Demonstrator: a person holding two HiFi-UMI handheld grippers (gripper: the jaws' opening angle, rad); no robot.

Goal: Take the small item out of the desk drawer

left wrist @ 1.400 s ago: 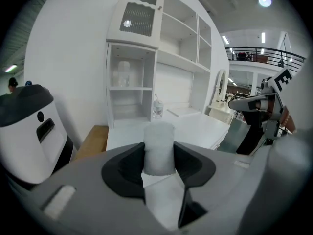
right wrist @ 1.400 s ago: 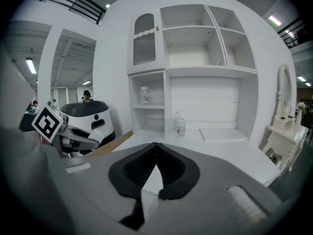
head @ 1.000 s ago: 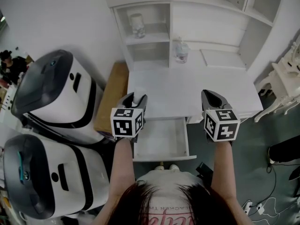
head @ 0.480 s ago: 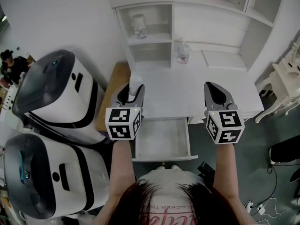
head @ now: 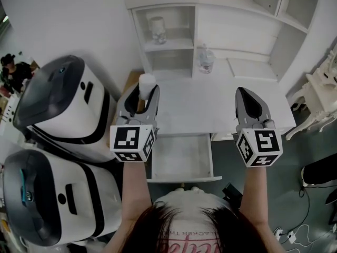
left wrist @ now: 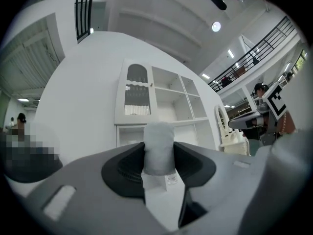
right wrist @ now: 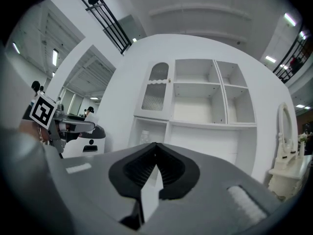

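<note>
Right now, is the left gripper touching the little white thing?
Touching. In the left gripper view, the left gripper pinches the small white item between both pads.

No words or numbers are showing clearly enough to read. Pink lettering on the person's shirt (head: 181, 244) is being cut off. The left marker cube (head: 131, 143) and right marker cube (head: 259, 147) are carrying only black-and-white square patterns.

Grey left hand-held gripper (head: 148, 90) carries black-and-white marker cube (head: 131, 143).
</note>
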